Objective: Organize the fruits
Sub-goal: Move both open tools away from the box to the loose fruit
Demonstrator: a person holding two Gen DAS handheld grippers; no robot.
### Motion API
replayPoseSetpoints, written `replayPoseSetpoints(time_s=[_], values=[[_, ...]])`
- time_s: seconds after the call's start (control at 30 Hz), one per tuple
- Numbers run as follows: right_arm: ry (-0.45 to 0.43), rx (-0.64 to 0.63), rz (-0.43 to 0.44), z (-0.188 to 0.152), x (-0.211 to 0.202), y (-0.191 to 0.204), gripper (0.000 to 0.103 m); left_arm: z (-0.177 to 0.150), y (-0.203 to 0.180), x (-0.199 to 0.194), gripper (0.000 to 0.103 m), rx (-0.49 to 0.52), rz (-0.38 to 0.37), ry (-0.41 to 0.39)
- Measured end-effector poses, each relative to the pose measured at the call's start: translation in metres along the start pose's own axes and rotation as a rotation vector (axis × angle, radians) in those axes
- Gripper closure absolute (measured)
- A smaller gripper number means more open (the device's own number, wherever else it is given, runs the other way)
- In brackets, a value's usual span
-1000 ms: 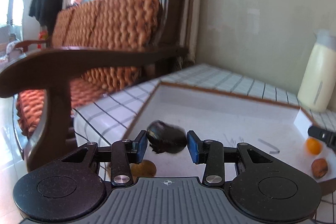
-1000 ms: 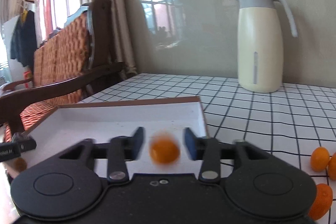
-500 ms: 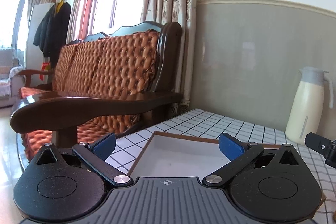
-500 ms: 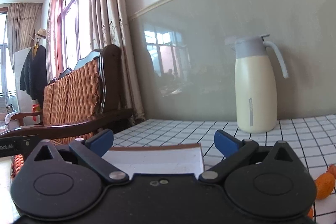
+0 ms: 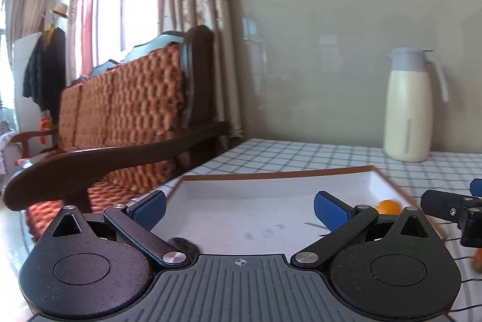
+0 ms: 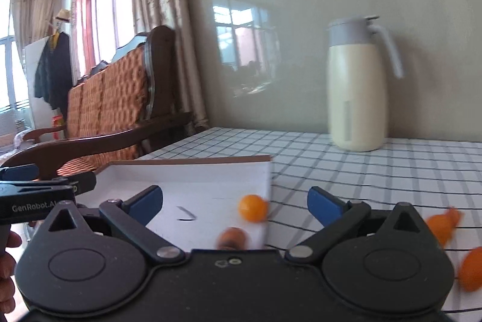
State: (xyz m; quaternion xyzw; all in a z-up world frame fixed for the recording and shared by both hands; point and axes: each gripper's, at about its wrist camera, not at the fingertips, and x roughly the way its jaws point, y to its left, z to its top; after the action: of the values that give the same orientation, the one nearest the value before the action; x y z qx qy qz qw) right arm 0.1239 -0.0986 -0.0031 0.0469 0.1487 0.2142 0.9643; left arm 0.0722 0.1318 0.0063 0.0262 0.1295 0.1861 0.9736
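1. Dark wood and woven orange cushions are forming the sofa (image 5: pixel 120 111) that is standing at the far left, beside the checked table (image 6: pixel 376 171).
2. The left gripper (image 5: pixel 239 209) is hovering over the near end of the white tray (image 5: pixel 256 195) with its blue pads spread wide and nothing between them.
3. A dark fruit (image 5: pixel 183 245) is lying in the tray just below the left finger; it is too blurred to name.
4. An orange fruit (image 6: pixel 252 207) is sitting against the tray's right wall, with a brown fruit (image 6: pixel 232 236) just in front of it.
5. The right gripper (image 6: pixel 235 201) is hanging over that right wall, jaws wide apart and empty.
6. More orange fruits (image 6: pixel 442 227) are lying loose on the table, right of the tray.
7. A cream jug (image 6: pixel 357 86) is standing near the wall, well apart.
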Motion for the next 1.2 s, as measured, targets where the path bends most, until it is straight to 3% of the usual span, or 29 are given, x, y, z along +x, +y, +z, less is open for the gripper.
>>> replayPoseSetpoints(time_s=[0.23,0.37,0.47,0.77,0.9,1.2], values=[[-0.028,0.076,-0.155,0.004,-0.040,-0.056,0.008,0.003,-0.040,-0.016,0.000,-0.014,-0.118,-0.007],[-0.026,0.154,-0.235,0.003,-0.058,-0.090,0.028,0.002,-0.066,-0.027,0.000,0.012,-0.184,-0.020],[-0.017,0.199,-0.273,0.000,-0.069,-0.108,0.032,-0.001,-0.087,-0.036,0.000,0.026,-0.234,-0.017],[0.050,0.165,-0.297,-0.013,-0.086,-0.129,0.071,-0.015,-0.137,-0.059,0.000,0.068,-0.363,0.014],[0.075,0.144,-0.289,-0.016,-0.094,-0.130,0.075,-0.022,-0.155,-0.065,0.013,0.094,-0.398,0.041],[0.126,0.132,-0.262,-0.024,-0.101,-0.130,0.072,-0.027,-0.175,-0.070,0.013,0.114,-0.434,0.070]])
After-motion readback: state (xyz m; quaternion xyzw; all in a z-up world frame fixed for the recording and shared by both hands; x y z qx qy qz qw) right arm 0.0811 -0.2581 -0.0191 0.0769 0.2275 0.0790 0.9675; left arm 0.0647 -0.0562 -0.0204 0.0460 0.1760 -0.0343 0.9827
